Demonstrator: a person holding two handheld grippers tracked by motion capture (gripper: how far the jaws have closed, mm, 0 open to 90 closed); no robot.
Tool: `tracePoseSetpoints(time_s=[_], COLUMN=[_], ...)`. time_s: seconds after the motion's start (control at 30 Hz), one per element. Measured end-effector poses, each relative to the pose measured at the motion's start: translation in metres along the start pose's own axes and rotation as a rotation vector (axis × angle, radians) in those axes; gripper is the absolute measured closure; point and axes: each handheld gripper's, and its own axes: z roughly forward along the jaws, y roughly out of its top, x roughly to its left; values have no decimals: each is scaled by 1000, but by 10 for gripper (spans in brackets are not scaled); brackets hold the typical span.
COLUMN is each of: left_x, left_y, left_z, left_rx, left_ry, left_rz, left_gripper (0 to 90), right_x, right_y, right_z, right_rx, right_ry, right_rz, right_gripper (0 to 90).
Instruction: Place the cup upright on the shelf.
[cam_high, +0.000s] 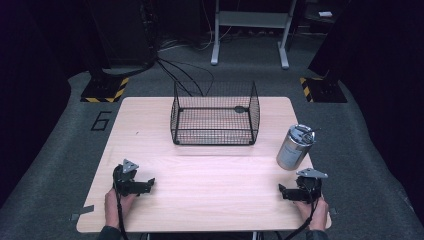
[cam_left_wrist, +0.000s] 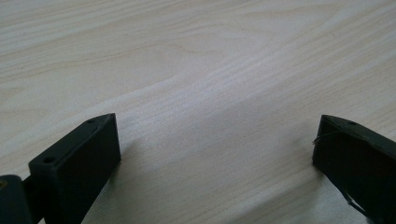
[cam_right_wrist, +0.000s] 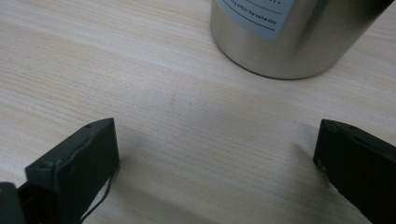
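1. The right gripper (cam_high: 290, 193) rests low on the desk (cam_high: 210, 175), its fingers (cam_right_wrist: 74, 163) wide apart and holding nothing, likely ready for the can (cam_high: 295, 147) just ahead of it.
2. The can is round, shiny metal with a paper label, standing at the desk's right edge.
3. The left gripper (cam_high: 145, 185) lies open too, over bare pale wood.
4. The black wire basket (cam_high: 215, 120) waits at the back, likely for the can.

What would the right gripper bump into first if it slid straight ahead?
Probably the shiny silver metal canister: it stands just ahead of the open right gripper, slightly off to one side, with bare wooden table between.
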Motion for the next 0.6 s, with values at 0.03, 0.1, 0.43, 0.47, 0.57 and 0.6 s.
tracePoseSetpoints(time_s=[0.03,0.1,0.43,0.47,0.57,0.6], left_x=[0,0,0,0,0,0], left_y=[0,0,0,0,1,1], left_z=[0,0,1,1,1,1], left_rx=[0,0,-4,-3,-3,-3], left_ry=[0,0,2,2,2,2], left_rz=[0,0,-3,-3,-3,-3], left_gripper=[8,8,8,8,8,8], right_x=[0,0,1,1,2,1], right_y=[0,0,0,0,2,1], right_z=[0,0,0,-1,0,0], right_rx=[-4,4,0,7,8,14], right_ry=[1,3,-15,-13,-15,-21], right_rz=[7,4,12,11,37,20], right_gripper=[0,0,0,0,0,0])
